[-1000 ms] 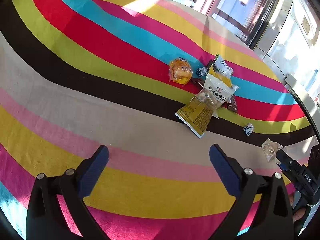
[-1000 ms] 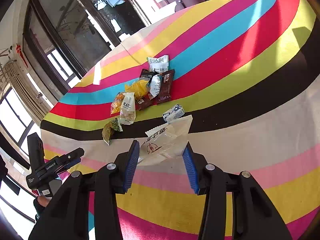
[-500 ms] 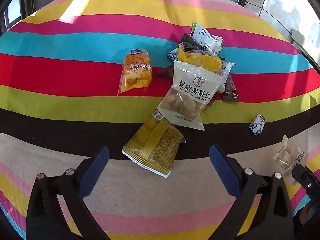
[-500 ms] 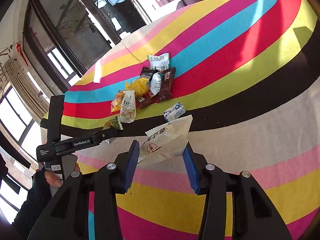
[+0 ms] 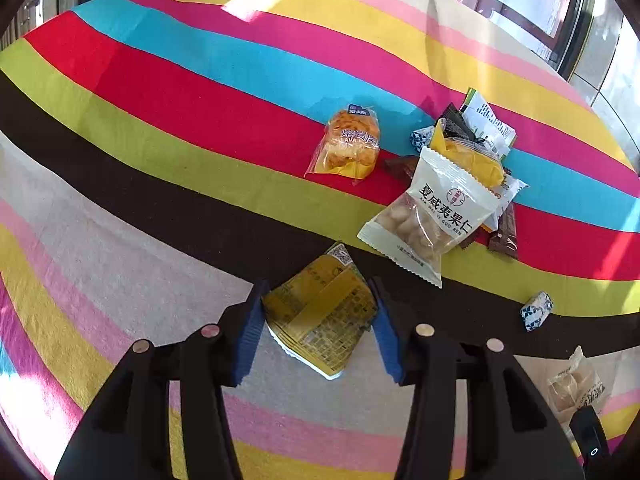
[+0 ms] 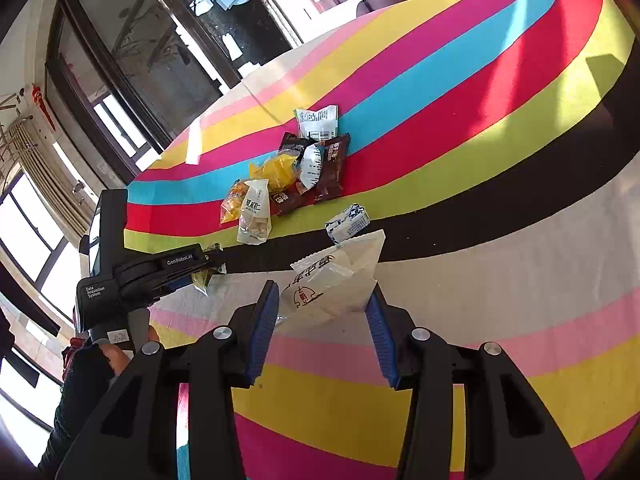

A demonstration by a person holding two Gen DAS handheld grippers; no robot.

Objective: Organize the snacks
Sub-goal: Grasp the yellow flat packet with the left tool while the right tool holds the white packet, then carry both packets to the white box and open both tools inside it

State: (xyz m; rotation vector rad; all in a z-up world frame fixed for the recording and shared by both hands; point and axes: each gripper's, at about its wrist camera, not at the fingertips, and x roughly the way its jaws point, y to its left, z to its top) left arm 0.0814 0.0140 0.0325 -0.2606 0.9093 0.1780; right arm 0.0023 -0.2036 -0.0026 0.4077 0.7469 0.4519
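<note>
While closing, jaws around yellow packet (image 5: 320,312)

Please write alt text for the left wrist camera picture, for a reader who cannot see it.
The left gripper is closing its blue-padded jaws around a flat yellow printed snack packet lying on a striped multicolour cloth. Beyond lie a white nut pouch, an orange pastry in clear wrap and a small pile of wrappers.

Left claw (image 5: 318,326) closing; right claw (image 6: 322,320) clamped.
</note>
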